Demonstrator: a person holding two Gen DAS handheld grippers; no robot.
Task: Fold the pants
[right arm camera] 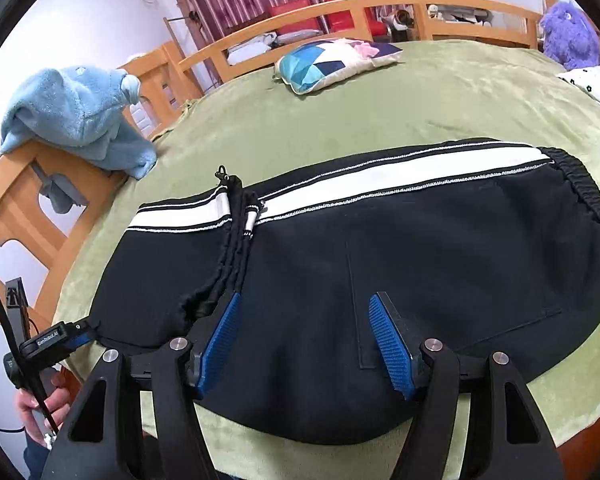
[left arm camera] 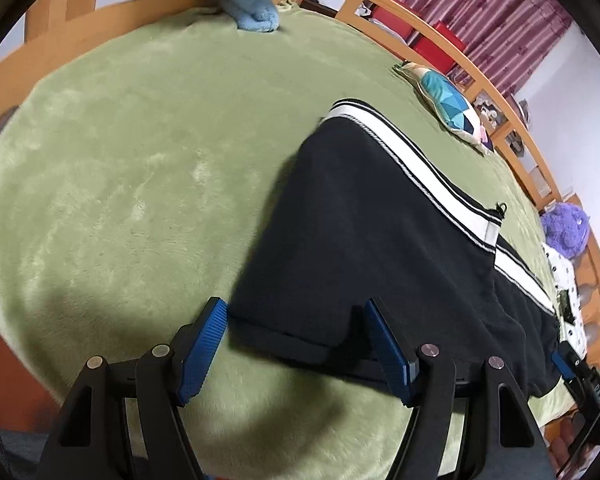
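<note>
While nothing is clamped between its blue pads, the left gripper (left arm camera: 296,312) is held released over the near folded edge of the pants (left arm camera: 364,240), apparently lined up so that this edge can be pinched for the next fold. The right gripper (right arm camera: 304,312) is likewise released, hung above the seat panel beside the bunched drawstring (right arm camera: 232,248), with no cloth seen between its pads. The pants are laid flat on the green blanket (left arm camera: 140,180) of the bed, already doubled lengthwise: black fabric, a white side stripe (right arm camera: 380,176) edged in black, and a gathered elastic waistband (right arm camera: 588,196) at one end.
</note>
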